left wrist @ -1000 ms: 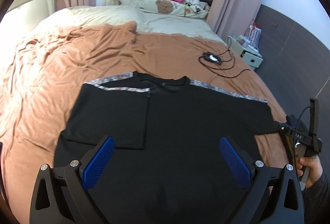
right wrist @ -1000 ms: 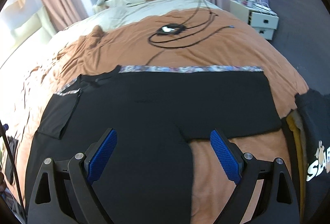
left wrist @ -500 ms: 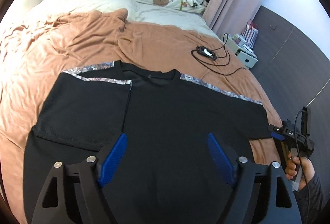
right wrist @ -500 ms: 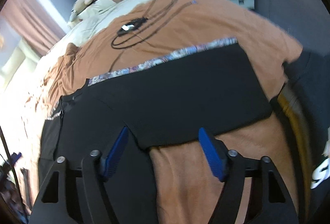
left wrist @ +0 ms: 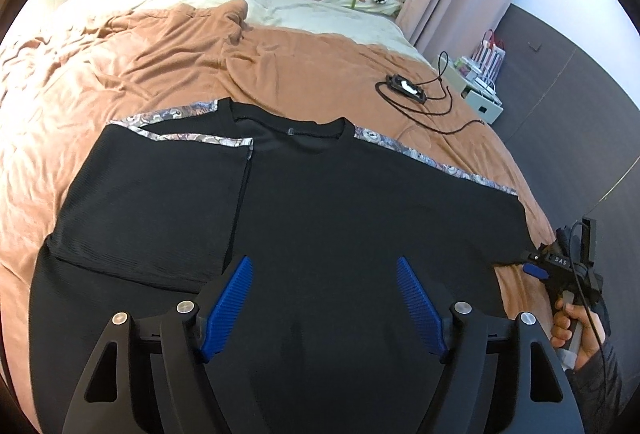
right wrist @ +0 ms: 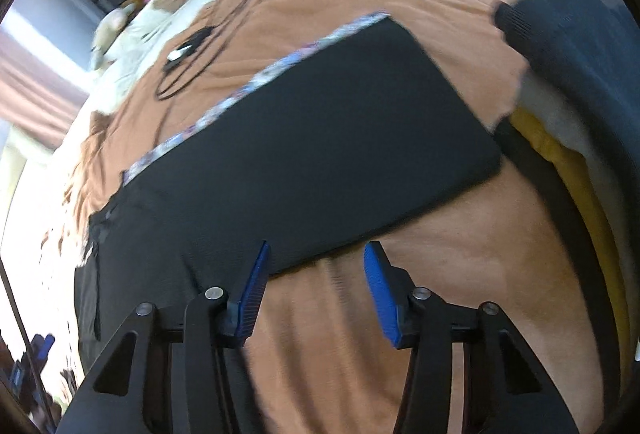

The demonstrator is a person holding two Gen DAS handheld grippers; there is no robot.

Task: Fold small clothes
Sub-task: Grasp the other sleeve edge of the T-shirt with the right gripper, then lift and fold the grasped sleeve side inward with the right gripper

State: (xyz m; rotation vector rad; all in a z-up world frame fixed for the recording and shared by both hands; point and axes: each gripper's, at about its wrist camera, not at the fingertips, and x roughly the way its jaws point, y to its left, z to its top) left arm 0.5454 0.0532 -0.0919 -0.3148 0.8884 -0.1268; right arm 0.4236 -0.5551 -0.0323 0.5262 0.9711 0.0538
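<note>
a: what has changed around the shirt (left wrist: 360, 226) just now?

b: both sets of fingers have been lowered toward it on the bed (left wrist: 120, 74). the right gripper (right wrist: 316, 290) has been rolled and brought to the lower edge of the spread sleeve (right wrist: 320, 138), and its jaws have just been closing; only blanket and the sleeve edge lie ahead of them, nothing is pinched yet.

a: and the left gripper (left wrist: 324, 302)?

b: narrowed a little earlier, but released, held over the shirt's body. the other sleeve (left wrist: 152, 210), ahead and to the left of those fingers, is seen already folded inward.

a: meaning for the task?

b: the second sleeve fold is judged to be next. the sleeve hem must be caught without the blanket being taken with it.
</note>
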